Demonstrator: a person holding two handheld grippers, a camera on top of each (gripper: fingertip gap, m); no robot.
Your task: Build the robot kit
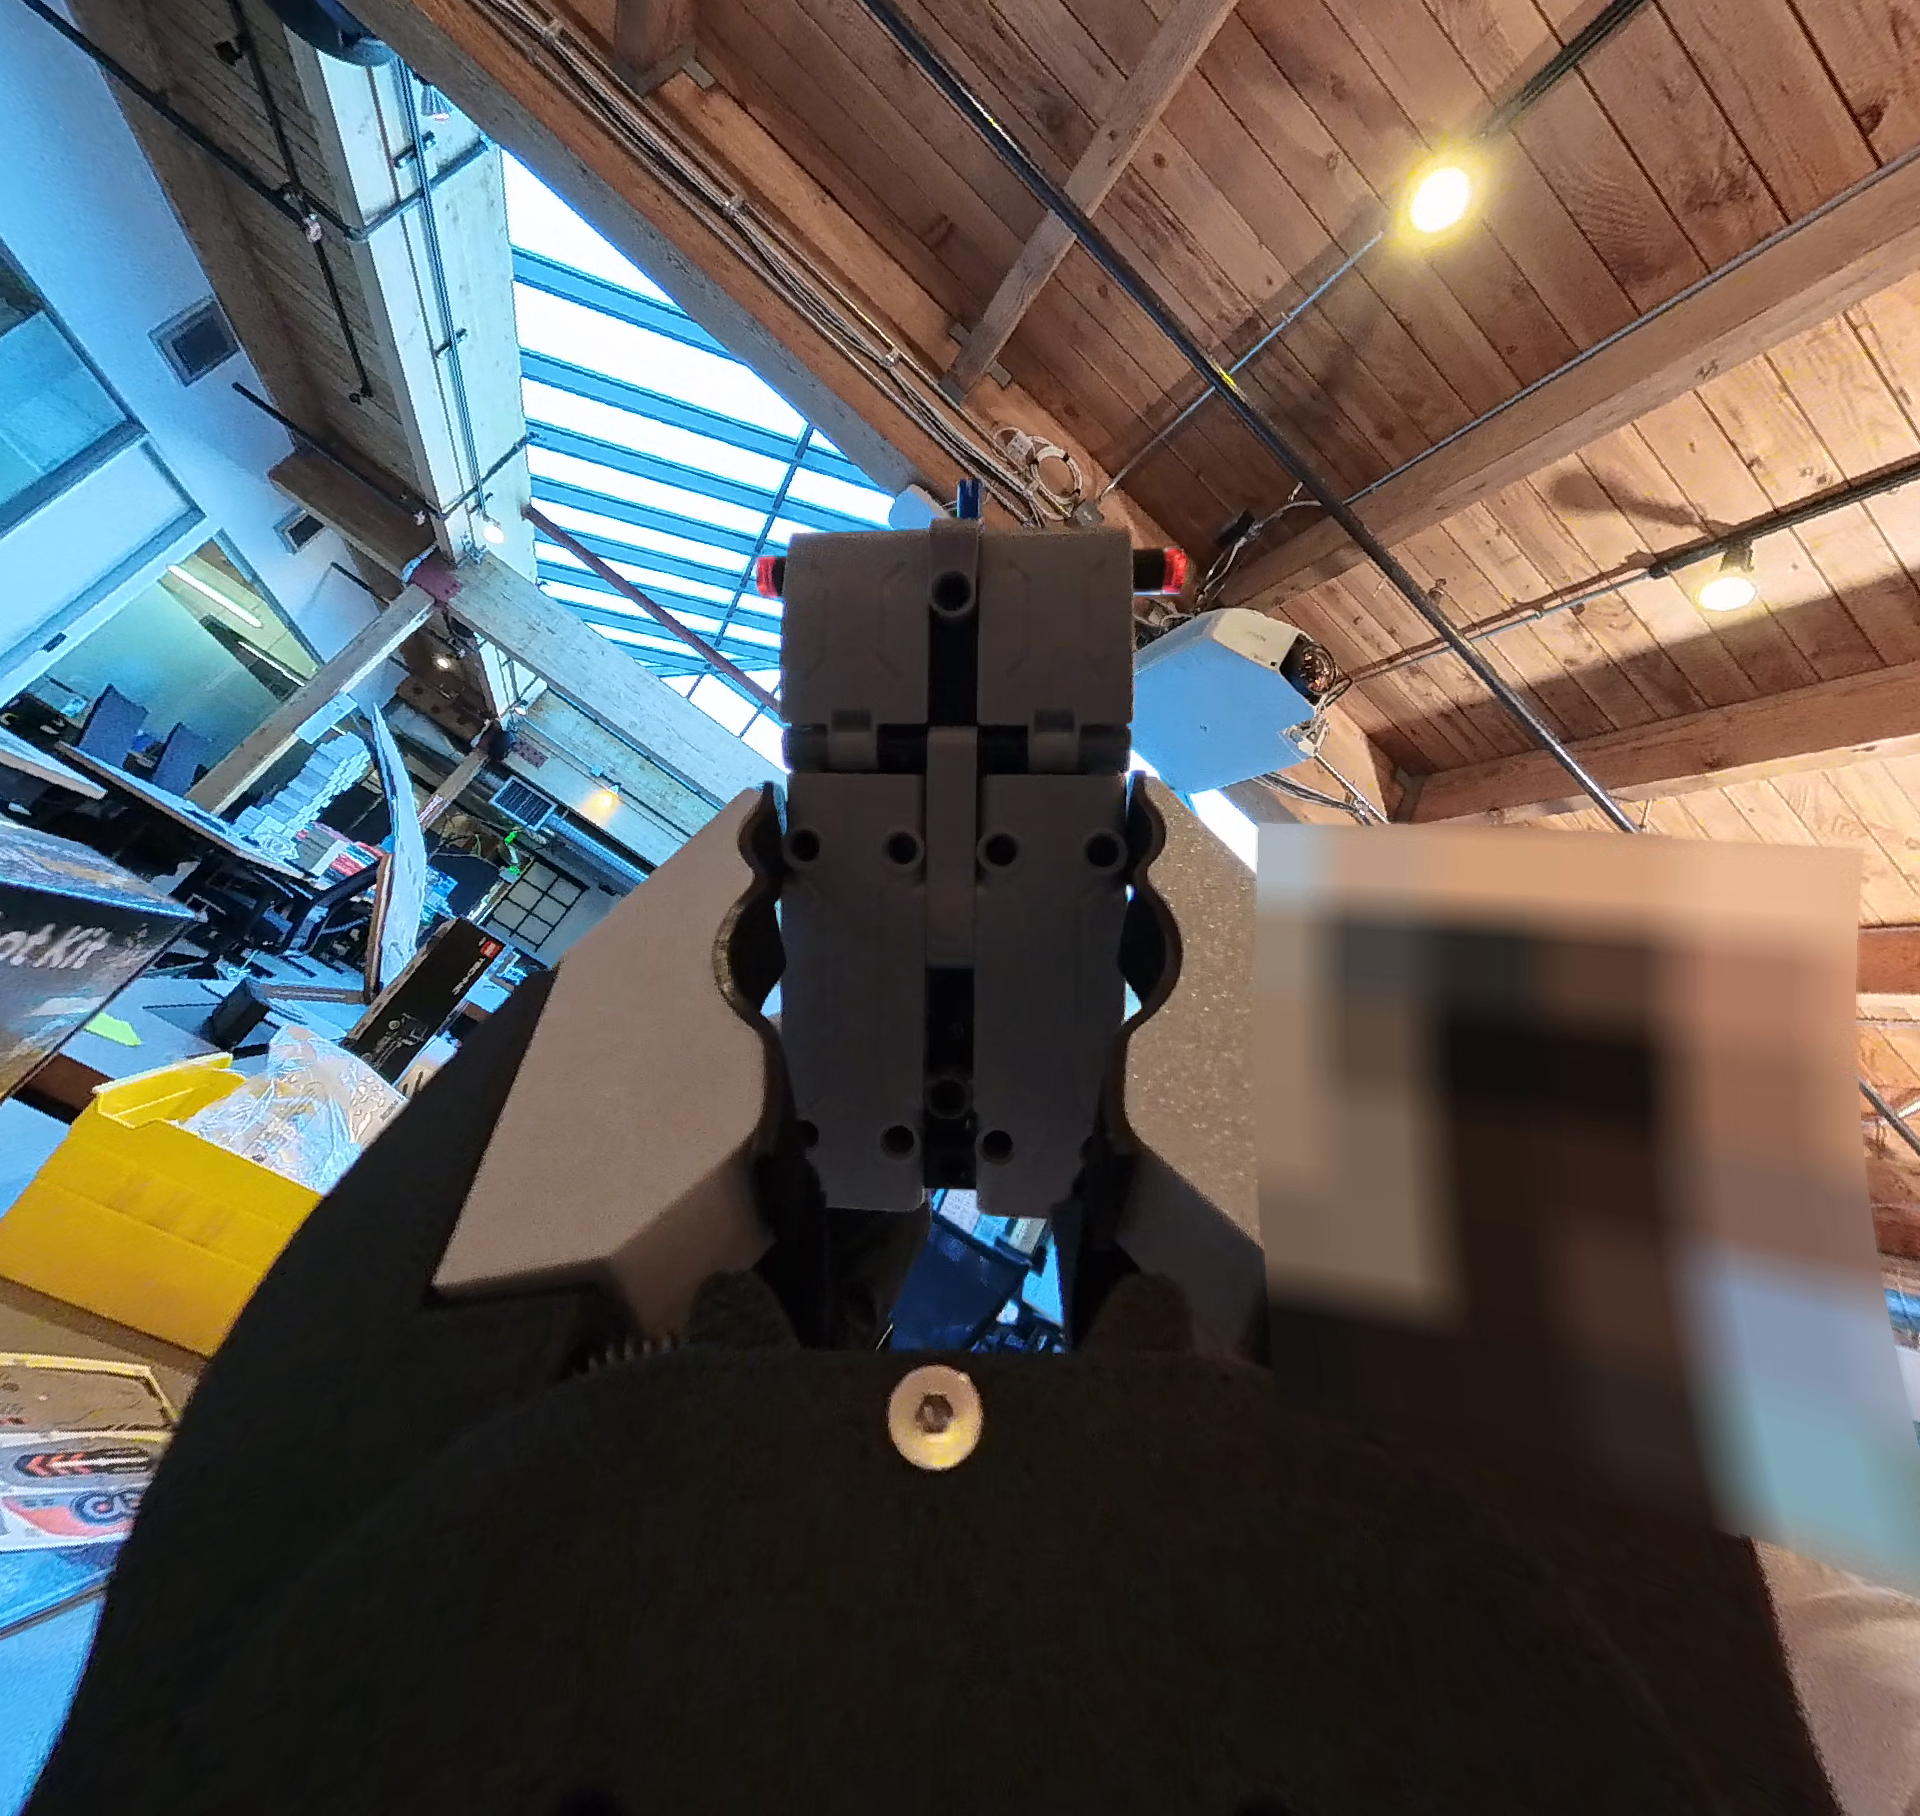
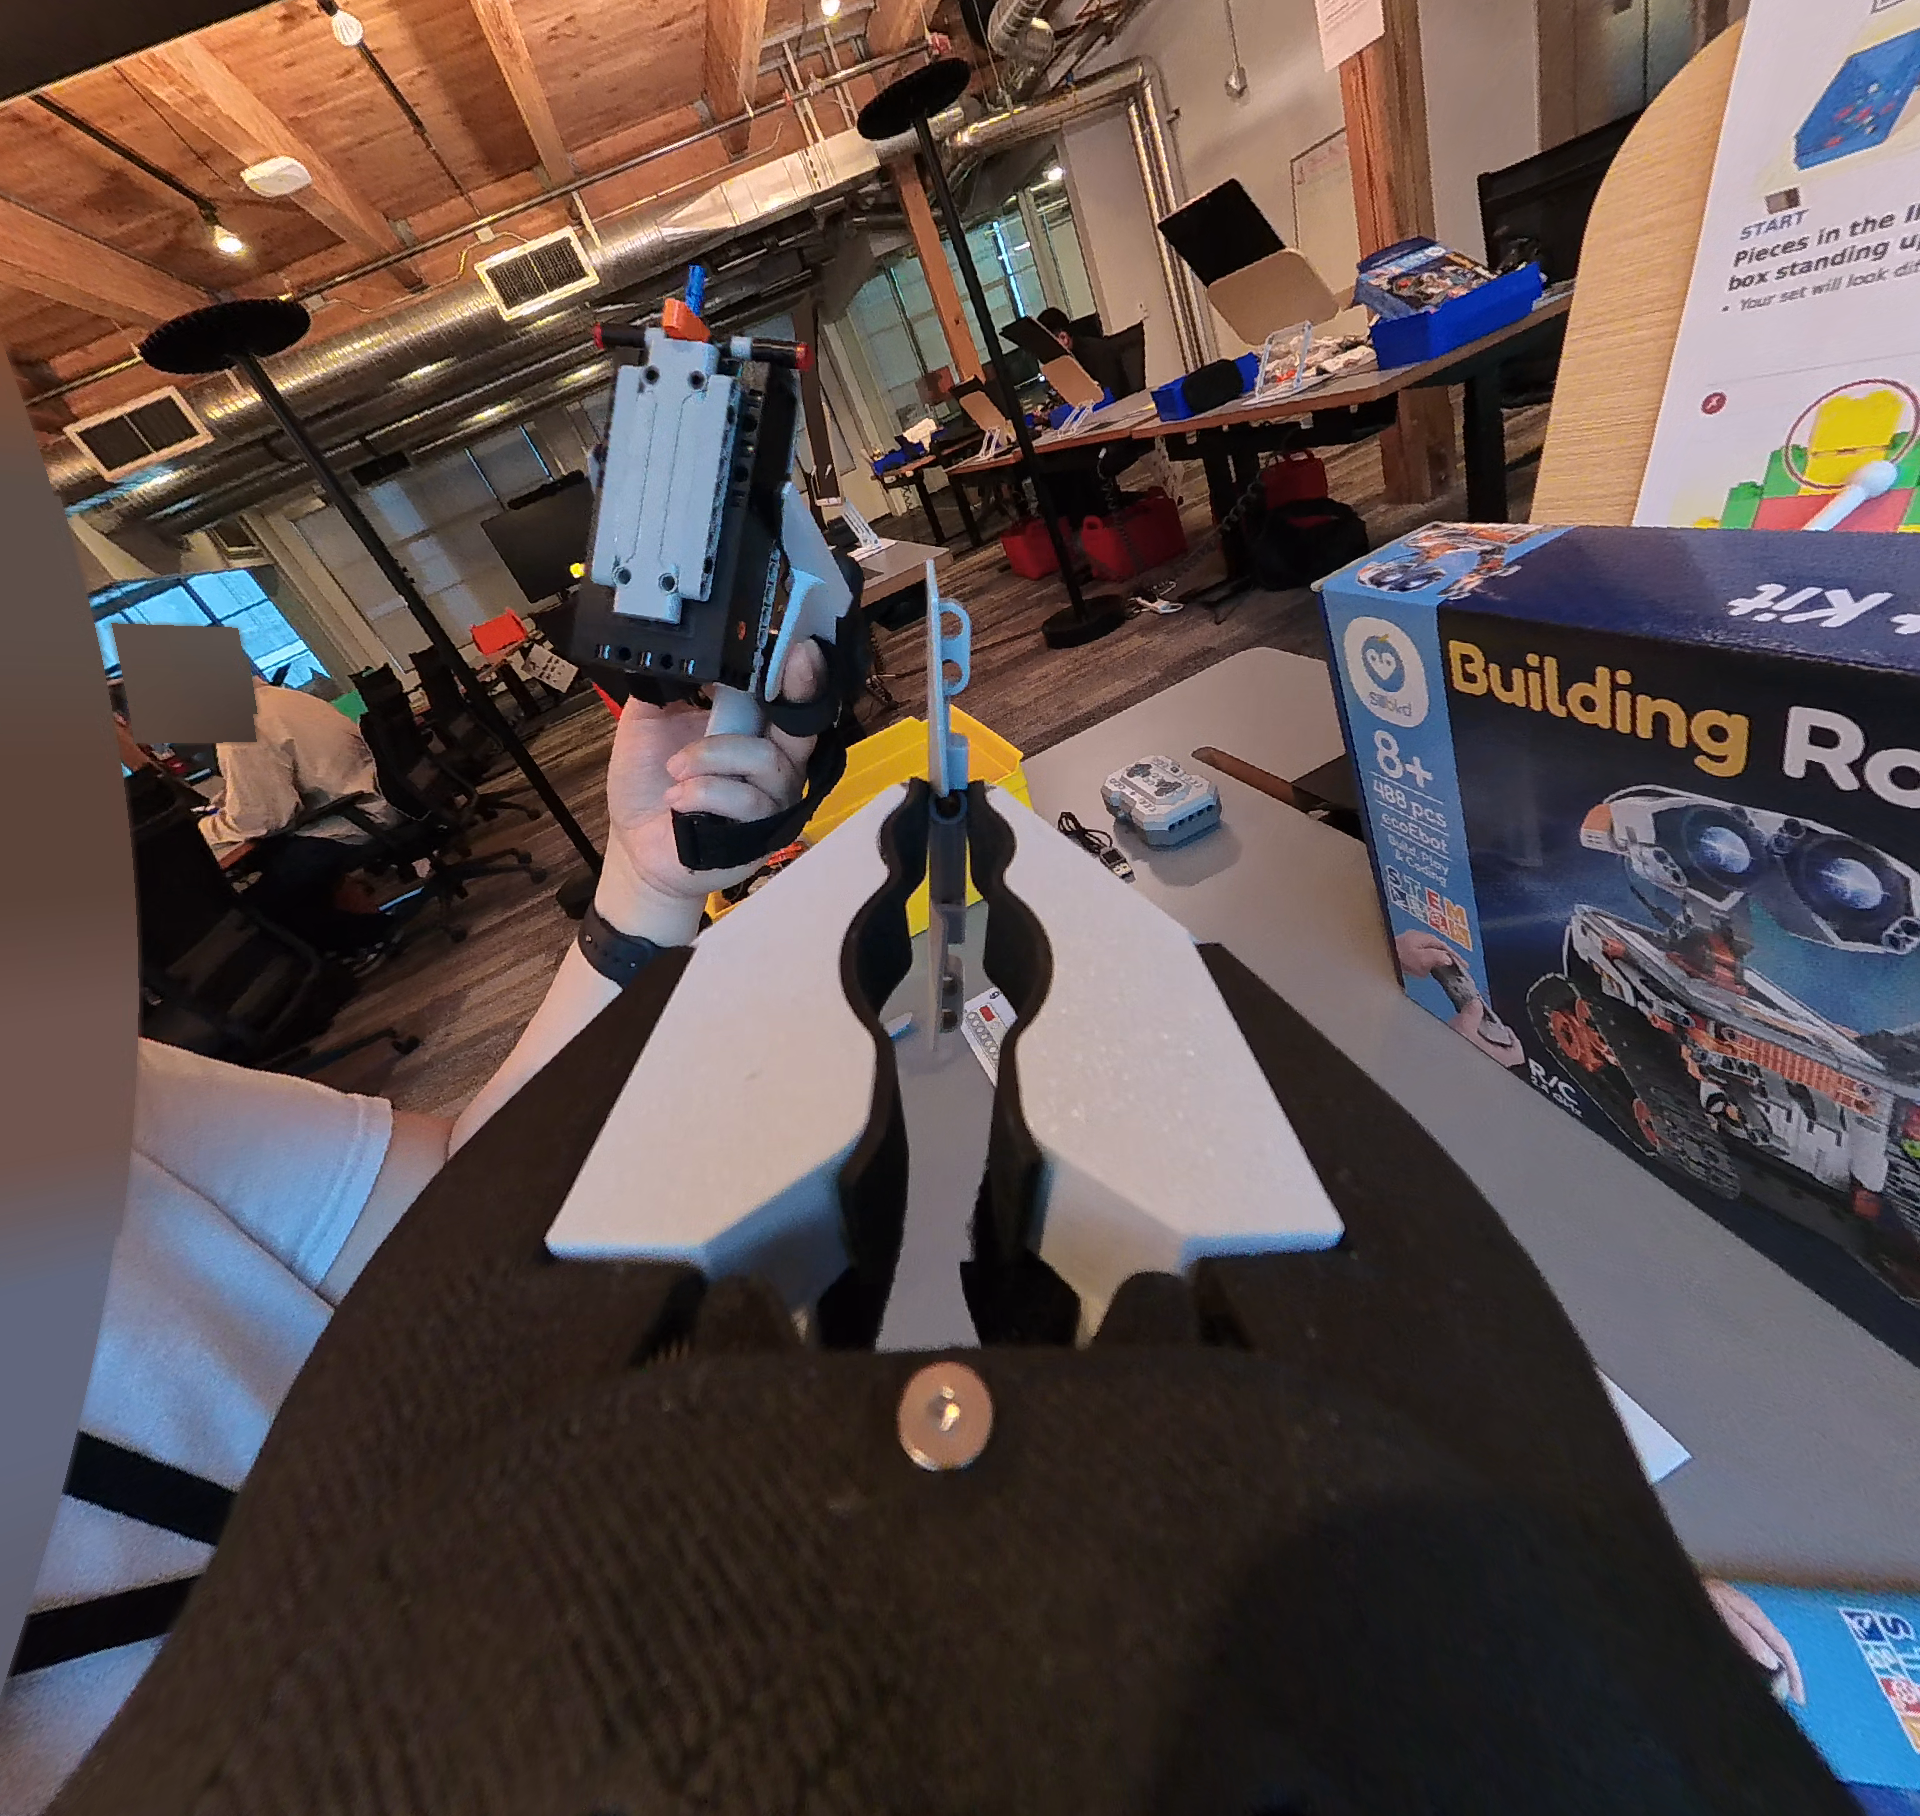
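Overhead, a plank ceiling with beams, track lights and a skylight fills my left wrist view, since that claw points upward. My left gripper (image 1: 951,945) is clamped on a grey brick-built assembly (image 1: 954,831), its two hinged panels standing upright between the jaws, red-tipped pins sticking out near the top. A yellow bin (image 1: 135,1216) sits low on the left. I judge the hold is low on the model, so the upper hinged half could fold or pop loose if I squeeze harder or tilt.

Across the right wrist view a grey table (image 2: 1299,935) runs off toward an open workshop. My right gripper (image 2: 945,831) is pinched shut on a thin pale-grey beam piece (image 2: 948,717), edge-on and standing up past the tips. Far left, a hand (image 2: 707,790) raises the same assembly. A blue robot kit box (image 2: 1662,831) stands on the right, a small grey controller (image 2: 1162,798) beyond the tips. That slim piece could twist or slip in the jaws, I reckon, if pressed against anything off-axis.
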